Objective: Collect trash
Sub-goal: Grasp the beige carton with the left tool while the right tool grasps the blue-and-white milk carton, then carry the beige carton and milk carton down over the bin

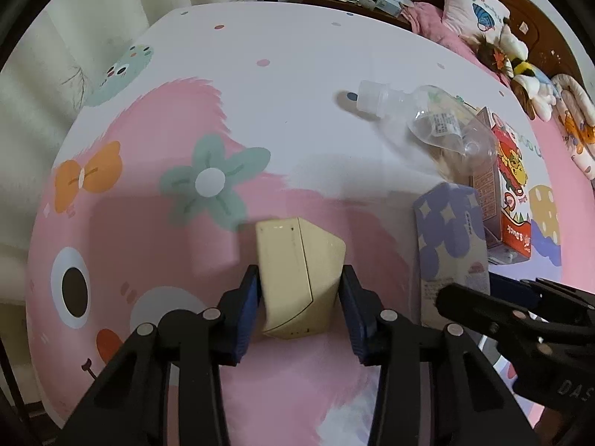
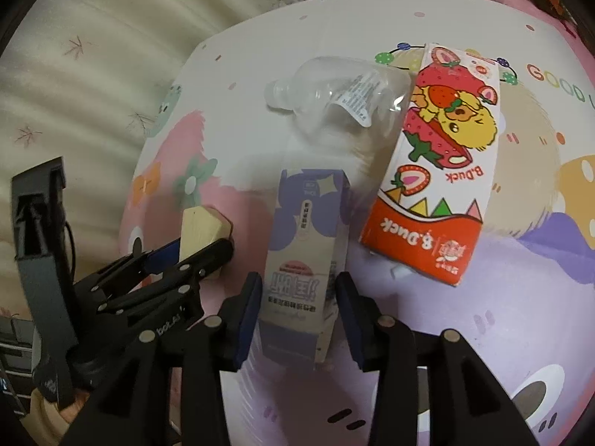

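Lying on a cartoon-printed bedsheet [image 1: 282, 85] are four pieces of trash. The cream box [image 1: 299, 278] sits between the blue pads of the left gripper [image 1: 300, 317]; both pads meet its side faces, so the fingers pinch it across its short width. Its long axis runs straight away from that gripper, the angled, folded end pointing toward the far edge of the bed.

The purple carton [image 2: 306, 249] lies flat between the pads of the right gripper [image 2: 299, 319]. The pads press against its two long edges near the printed end, pinching it. Its long axis also runs away from the gripper, the far end pointing at the clear plastic bottle [image 2: 334, 91].

That bottle lies on its side, neck pointing left in the right wrist view, base touching or overlapping the strawberry-print carton [image 2: 435, 163]. The strawberry-print carton lies flat just to the right of the purple carton, long axis nearly parallel to it, red "B.Duck" end nearest the camera.

The two grippers stand side by side, the cream box well left of the purple carton. Stuffed toys [image 1: 520, 63] and a pillow [image 1: 476, 7] lie at the head of the bed, clear of the trash.
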Action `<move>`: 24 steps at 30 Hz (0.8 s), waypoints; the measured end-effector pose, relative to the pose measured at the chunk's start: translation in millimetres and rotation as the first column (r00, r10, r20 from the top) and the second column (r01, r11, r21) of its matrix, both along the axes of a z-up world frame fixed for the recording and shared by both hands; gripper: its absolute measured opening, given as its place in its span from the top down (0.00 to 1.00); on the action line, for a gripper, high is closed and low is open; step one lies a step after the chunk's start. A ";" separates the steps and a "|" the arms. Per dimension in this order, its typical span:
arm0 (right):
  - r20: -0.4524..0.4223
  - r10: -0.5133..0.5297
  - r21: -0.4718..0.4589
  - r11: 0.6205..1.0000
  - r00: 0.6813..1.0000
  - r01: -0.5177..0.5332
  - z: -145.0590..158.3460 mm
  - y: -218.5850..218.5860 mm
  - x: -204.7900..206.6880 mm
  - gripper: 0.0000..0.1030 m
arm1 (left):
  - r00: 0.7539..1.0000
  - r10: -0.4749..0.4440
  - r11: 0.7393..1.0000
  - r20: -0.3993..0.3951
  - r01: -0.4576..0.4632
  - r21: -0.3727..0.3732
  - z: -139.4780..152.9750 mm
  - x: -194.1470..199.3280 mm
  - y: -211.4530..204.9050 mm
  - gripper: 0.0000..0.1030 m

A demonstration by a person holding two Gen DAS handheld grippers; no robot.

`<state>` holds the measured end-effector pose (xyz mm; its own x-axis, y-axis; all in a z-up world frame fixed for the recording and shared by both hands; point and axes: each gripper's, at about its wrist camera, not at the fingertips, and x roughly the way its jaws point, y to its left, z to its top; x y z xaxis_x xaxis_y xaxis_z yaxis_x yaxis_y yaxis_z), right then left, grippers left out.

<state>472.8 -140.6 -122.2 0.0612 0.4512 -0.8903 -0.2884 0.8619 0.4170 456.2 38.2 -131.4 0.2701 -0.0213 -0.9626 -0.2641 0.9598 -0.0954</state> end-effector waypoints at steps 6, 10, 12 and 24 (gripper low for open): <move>0.030 -0.003 -0.046 0.999 1.000 0.005 -3.1 14.2 -0.4 0.57 | 1.000 0.001 1.000 0.018 -0.001 0.030 11.6 -20.4 -1.0 0.61; 0.066 -0.017 -0.062 0.998 0.998 0.021 -3.6 16.8 -3.4 0.61 | 0.999 0.000 0.999 0.046 -0.002 0.045 30.9 -37.9 -3.8 0.61; 0.064 -0.035 -0.052 0.998 0.997 0.038 -3.9 14.2 -5.5 0.65 | 0.998 -0.001 0.999 0.057 -0.001 0.046 40.0 -51.5 -3.3 0.61; 0.108 -0.045 0.025 0.999 0.993 0.042 49.0 3.3 -88.7 0.70 | 0.985 -0.103 0.993 0.136 0.094 0.073 107.2 -164.5 17.4 0.61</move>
